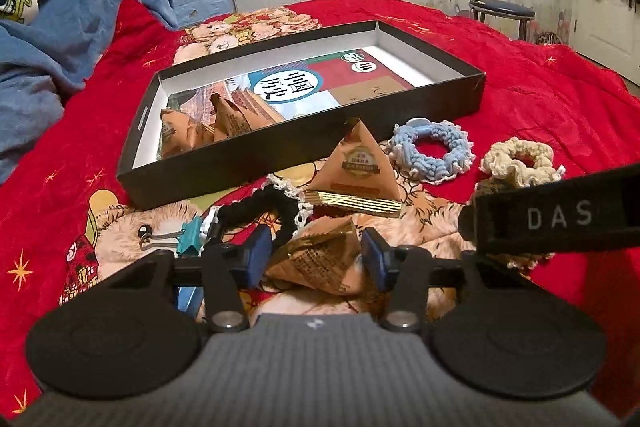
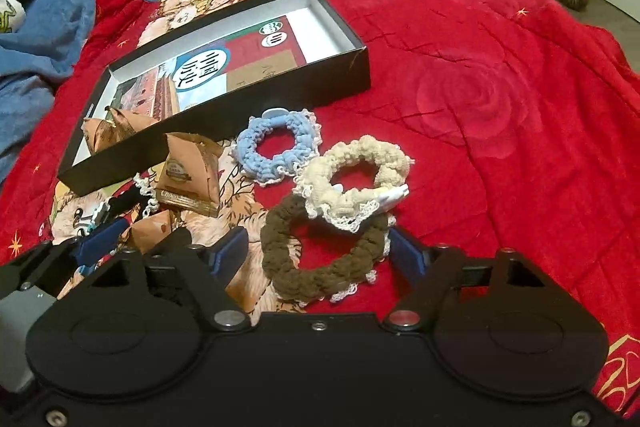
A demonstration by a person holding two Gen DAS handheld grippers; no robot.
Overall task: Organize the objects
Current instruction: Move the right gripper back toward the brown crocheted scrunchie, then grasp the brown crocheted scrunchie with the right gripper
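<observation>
my left tool [image 1: 316, 255] straddles a brown pyramid packet [image 1: 320, 259] on the bed's red blanket [image 2: 500, 87]; the pads sit at its sides, but i cannot tell whether they press it. the packet's print is too small to read. my right tool [image 2: 316, 247] stands parted around the brown scrunchie [image 2: 324, 251], pads not visibly pressing; its near arc is hidden behind the tool body. in the left view the right tool crosses the frame, lettered "das", covering most of that scrunchie. a cream scrunchie [image 2: 356, 179] overlaps the brown one's far edge; a blue scrunchie [image 2: 276, 147] lies just beyond. a second pyramid packet [image 1: 356, 171] stands upright near the black box [image 1: 256, 155], its round seal illegible. inside the box lies a book [image 1: 316, 83] with chinese characters, partly covered by more packets [image 1: 216, 123]. a black scrunchie [image 1: 256, 203] and a teal binder clip [image 1: 188, 239] are partly cut off by my left tool.
</observation>
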